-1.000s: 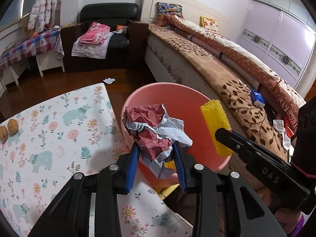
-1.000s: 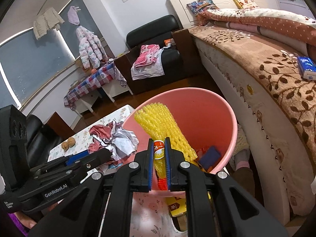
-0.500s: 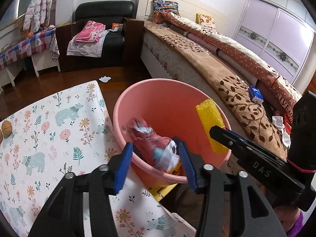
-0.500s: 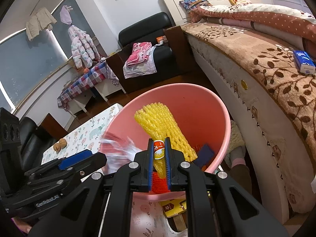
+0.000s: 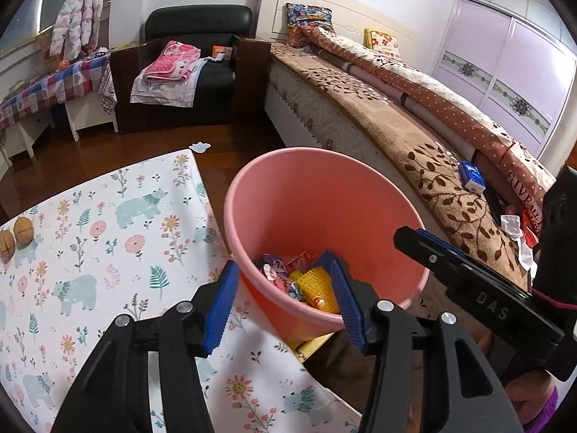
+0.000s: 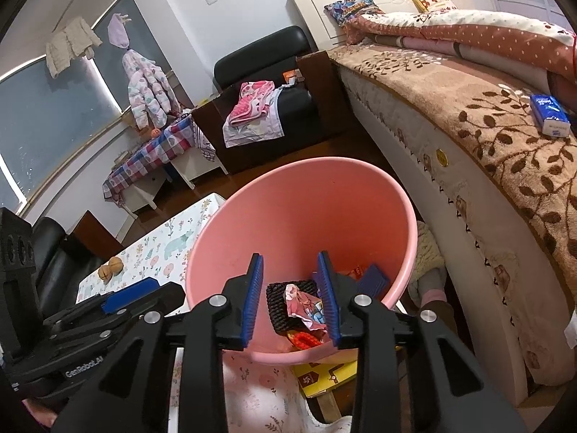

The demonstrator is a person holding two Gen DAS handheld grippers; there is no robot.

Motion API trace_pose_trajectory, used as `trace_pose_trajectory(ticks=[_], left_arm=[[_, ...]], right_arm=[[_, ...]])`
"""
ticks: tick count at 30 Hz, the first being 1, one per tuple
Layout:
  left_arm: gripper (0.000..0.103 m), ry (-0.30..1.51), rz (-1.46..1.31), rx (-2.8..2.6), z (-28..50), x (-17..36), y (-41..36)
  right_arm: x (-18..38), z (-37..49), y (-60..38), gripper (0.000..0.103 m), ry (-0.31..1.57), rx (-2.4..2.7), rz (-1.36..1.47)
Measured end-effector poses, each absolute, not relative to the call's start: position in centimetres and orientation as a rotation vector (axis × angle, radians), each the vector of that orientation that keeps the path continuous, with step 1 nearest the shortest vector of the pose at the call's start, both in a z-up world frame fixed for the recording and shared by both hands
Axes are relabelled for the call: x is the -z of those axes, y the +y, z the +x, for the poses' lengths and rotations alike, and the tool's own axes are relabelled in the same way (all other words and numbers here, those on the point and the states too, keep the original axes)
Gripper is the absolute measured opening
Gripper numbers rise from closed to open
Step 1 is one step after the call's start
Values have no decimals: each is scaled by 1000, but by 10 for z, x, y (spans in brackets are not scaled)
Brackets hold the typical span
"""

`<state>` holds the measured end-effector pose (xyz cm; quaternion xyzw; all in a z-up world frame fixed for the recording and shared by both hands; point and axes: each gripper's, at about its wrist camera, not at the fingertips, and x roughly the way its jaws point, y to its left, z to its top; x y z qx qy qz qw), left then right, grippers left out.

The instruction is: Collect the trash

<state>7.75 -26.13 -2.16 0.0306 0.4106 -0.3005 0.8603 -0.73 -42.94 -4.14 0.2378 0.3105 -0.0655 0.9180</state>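
Observation:
A pink bin (image 5: 324,195) stands beside the table; it also shows in the right wrist view (image 6: 299,198). Trash lies at its bottom: crumpled red-and-white paper (image 5: 274,270), yellow foam netting (image 5: 317,285), and in the right wrist view a dark woven piece (image 6: 279,306) and crumpled paper (image 6: 304,305). My left gripper (image 5: 285,303) is open and empty over the bin's near rim. My right gripper (image 6: 292,299) is open and empty above the bin; its fingers (image 5: 432,249) show in the left wrist view.
The table has a floral bear-print cloth (image 5: 90,245) with two walnuts (image 5: 16,236) at its left. A bed (image 5: 414,126) runs along the right. A black armchair (image 5: 202,72) with clothes stands at the back. A yellow box (image 6: 324,375) lies under the bin.
Both grippers opened. The crumpled paper left my left gripper and the yellow netting left my right gripper; both now lie in the bin.

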Motion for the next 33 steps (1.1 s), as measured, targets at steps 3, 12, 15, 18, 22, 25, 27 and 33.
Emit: trace_pose_trajectory(ticks=[3, 12, 15, 18, 22, 25, 27, 33], left_arm=[[52, 852, 61, 607, 76, 20, -256], [52, 806, 53, 567, 67, 10, -232], [52, 788, 37, 561, 62, 5, -224], [52, 766, 32, 552, 58, -1, -217], [52, 737, 27, 537, 51, -7, -204], [52, 728, 13, 532, 46, -11, -194], [52, 720, 6, 529, 43, -13, -187], [52, 697, 2, 517, 33, -18, -178]], right_arm=[[39, -12, -425, 46, 634, 133, 489], [28, -28, -396, 53, 624, 163, 395], [23, -31, -387, 60, 614, 170, 376], [17, -36, -378, 62, 594, 172, 356], [8, -41, -363, 69, 572, 174, 309], [5, -44, -353, 72, 565, 180, 284], [3, -46, -346, 73, 560, 190, 260], [-6, -54, -331, 73, 533, 211, 220]])
